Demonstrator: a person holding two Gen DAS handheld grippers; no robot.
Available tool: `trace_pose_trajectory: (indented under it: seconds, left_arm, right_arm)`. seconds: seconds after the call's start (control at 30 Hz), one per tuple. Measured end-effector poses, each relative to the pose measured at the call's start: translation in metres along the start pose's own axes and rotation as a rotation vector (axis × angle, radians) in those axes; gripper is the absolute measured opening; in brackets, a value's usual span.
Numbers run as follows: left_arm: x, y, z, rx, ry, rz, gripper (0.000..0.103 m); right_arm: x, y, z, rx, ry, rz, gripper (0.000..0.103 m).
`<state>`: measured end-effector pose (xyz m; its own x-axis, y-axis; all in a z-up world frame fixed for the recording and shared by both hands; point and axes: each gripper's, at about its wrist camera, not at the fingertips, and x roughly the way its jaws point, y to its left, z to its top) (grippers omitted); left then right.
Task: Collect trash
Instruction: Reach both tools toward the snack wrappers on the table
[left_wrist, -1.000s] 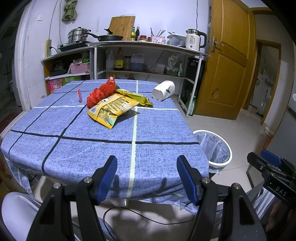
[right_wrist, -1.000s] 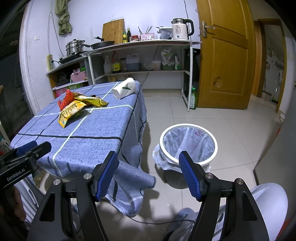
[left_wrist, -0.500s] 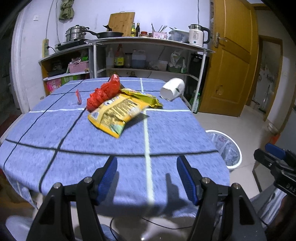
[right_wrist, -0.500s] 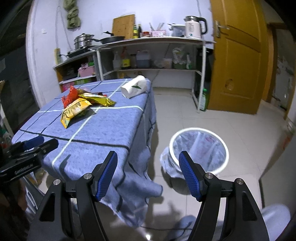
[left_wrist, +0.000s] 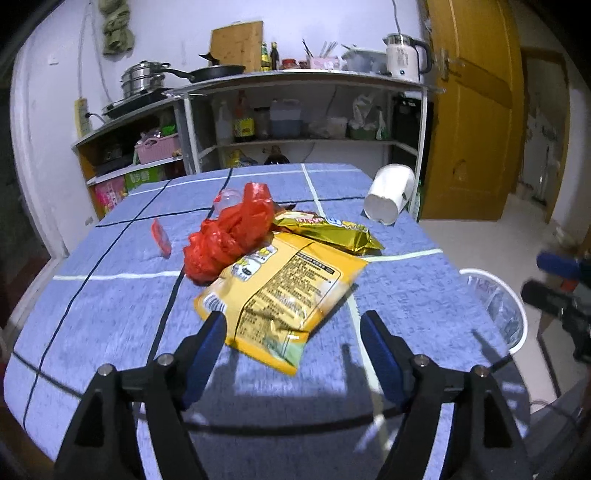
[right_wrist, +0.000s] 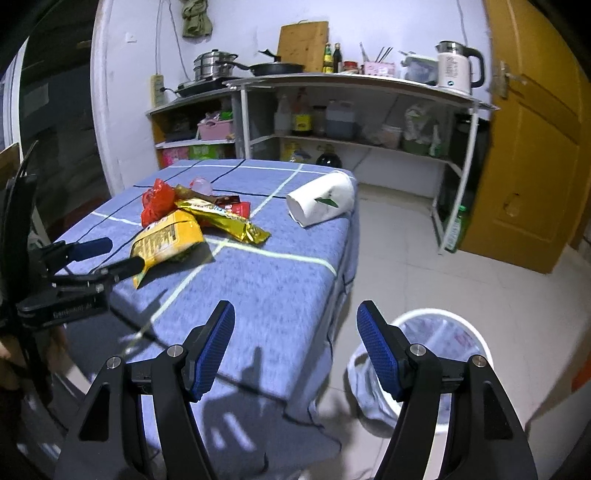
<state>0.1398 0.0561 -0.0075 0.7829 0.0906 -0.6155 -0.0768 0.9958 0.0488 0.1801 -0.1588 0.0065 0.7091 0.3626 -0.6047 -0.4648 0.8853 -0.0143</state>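
A yellow snack bag (left_wrist: 284, 291) (right_wrist: 166, 236) lies on the blue tablecloth against a red plastic bag (left_wrist: 229, 232) and a gold wrapper (left_wrist: 328, 229). A white paper cup (left_wrist: 388, 192) (right_wrist: 321, 205) lies on its side near the far right corner. A small red wrapper (left_wrist: 161, 238) lies to the left. My left gripper (left_wrist: 293, 325) hovers over the snack bag's near end. Its jaws are opening, and the pads do not touch the bag. My right gripper (right_wrist: 295, 314) is open and holds nothing, above the table's right edge.
A white bin (right_wrist: 443, 332) (left_wrist: 498, 306) with a plastic liner stands on the tiled floor right of the table (right_wrist: 280, 280). Metal shelves (right_wrist: 354, 144) with bottles and cookware line the back wall. An orange door (right_wrist: 535, 147) is on the right.
Both grippers have moved forward over the table toward the trash pile. The left jaws have spread wider. The right view now takes in more of the table and less of the floor.
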Motion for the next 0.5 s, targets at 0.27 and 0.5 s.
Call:
trace_pose_trajectory:
  seconds: [0.27, 0.5]
  left_arm:
    - [0.031, -0.002, 0.012, 0.048, 0.062, 0.072, 0.081]
    - [0.042, 0.005, 0.017, 0.05, 0.081, 0.048, 0.06]
  right_arm:
    - [0.047, 0.008, 0.033, -0.105, 0.027, 0.089, 0.069]
    - [0.106, 0.019, 0.06, -0.223, 0.102, 0.194, 0.069]
